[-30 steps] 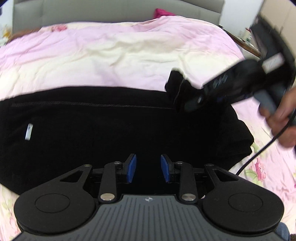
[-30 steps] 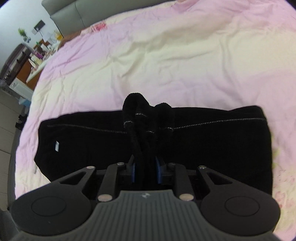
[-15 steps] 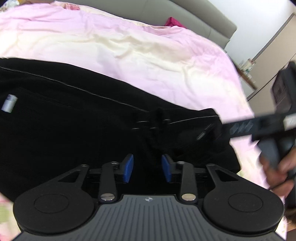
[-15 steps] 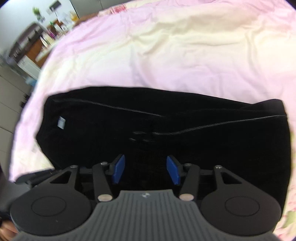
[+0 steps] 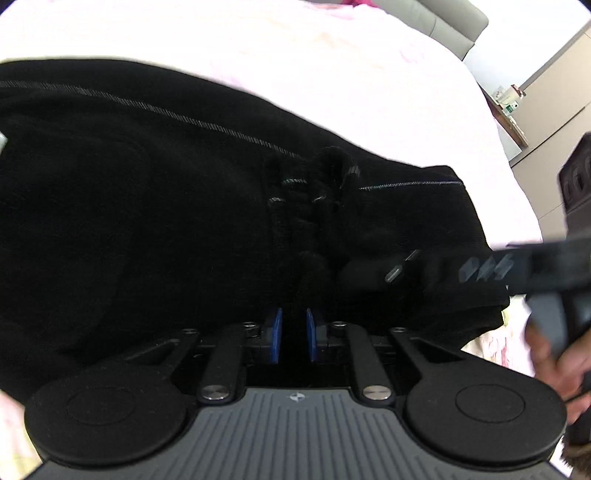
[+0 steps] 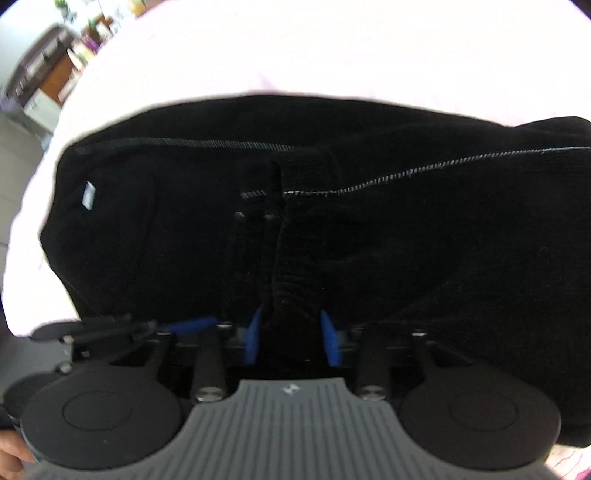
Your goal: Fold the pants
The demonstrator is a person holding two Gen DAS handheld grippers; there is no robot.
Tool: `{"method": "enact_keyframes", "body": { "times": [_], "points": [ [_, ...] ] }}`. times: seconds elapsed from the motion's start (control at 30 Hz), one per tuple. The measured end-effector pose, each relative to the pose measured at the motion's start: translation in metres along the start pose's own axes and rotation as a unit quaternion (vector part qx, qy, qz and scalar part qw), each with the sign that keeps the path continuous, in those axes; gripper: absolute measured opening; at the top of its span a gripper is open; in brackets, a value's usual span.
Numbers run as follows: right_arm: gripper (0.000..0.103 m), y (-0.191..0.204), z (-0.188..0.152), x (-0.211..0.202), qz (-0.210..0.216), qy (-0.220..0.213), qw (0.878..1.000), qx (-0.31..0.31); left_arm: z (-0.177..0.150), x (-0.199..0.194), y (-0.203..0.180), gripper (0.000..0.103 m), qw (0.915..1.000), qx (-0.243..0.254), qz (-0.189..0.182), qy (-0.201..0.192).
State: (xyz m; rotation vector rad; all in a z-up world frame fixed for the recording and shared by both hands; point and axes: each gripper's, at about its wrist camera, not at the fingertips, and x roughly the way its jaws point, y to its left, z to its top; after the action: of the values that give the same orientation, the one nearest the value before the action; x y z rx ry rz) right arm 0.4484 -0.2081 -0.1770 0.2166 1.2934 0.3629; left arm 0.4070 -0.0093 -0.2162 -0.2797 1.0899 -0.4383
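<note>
The black pants [image 5: 147,206] lie folded lengthwise on the pink bedspread, with grey stitching along the side seam; they also show in the right wrist view [image 6: 424,240]. My left gripper [image 5: 293,334] is shut on a bunched ridge of the pants' fabric [image 5: 310,229] near their front edge. My right gripper [image 6: 291,338] is partly open with a fold of the pants [image 6: 295,266] between its blue pads, and I cannot tell whether it grips it. The right gripper also shows at the right of the left wrist view [image 5: 391,273], low on the cloth.
The pink and cream bedspread [image 5: 332,66] stretches beyond the pants. A grey headboard [image 5: 443,18] is at the far side. Shelves and furniture [image 6: 48,81] stand past the bed's left edge. A small white label [image 6: 88,194] is on the pants' left end.
My left gripper has closed on a ridge of the pants. My right gripper let go of the bunched cloth, opened, and now sits with a fold between its pads. Both moved closer to the fabric.
</note>
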Motion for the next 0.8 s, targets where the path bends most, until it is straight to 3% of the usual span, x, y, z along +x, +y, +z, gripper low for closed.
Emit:
{"method": "enact_keyframes", "body": {
  "times": [0.1, 0.2, 0.3, 0.37, 0.5, 0.57, 0.8],
  "points": [
    [0.022, 0.004, 0.004, -0.037, 0.044, -0.051, 0.998, 0.020, 0.003, -0.022, 0.010, 0.016, 0.9995, -0.012, -0.009, -0.029],
    [0.022, 0.022, 0.011, -0.056, 0.064, -0.068, 0.996, -0.003, 0.011, -0.042, 0.024, 0.020, 0.9962, -0.054, -0.014, -0.066],
    [0.022, 0.032, 0.010, -0.033, 0.039, -0.038, 0.998, -0.013, 0.018, -0.050, 0.030, 0.039, 0.9938, -0.077, -0.017, -0.078],
    [0.023, 0.031, 0.005, -0.009, 0.037, -0.016, 0.999, -0.008, 0.022, -0.046, 0.030, 0.057, 0.9933, -0.084, -0.020, -0.078],
    [0.027, 0.027, -0.003, 0.017, 0.039, -0.026, 0.999, -0.008, 0.028, -0.014, 0.024, 0.059, 0.9951, -0.084, -0.021, -0.048],
    [0.041, 0.028, -0.005, 0.016, 0.045, -0.030, 0.998, -0.017, 0.030, 0.005, 0.021, 0.059, 0.9959, -0.082, -0.020, -0.033],
    [0.057, 0.014, -0.012, -0.023, 0.023, -0.040, 0.998, -0.048, 0.037, 0.043, 0.013, 0.062, 0.9975, -0.069, -0.015, -0.007]
  ]
}}
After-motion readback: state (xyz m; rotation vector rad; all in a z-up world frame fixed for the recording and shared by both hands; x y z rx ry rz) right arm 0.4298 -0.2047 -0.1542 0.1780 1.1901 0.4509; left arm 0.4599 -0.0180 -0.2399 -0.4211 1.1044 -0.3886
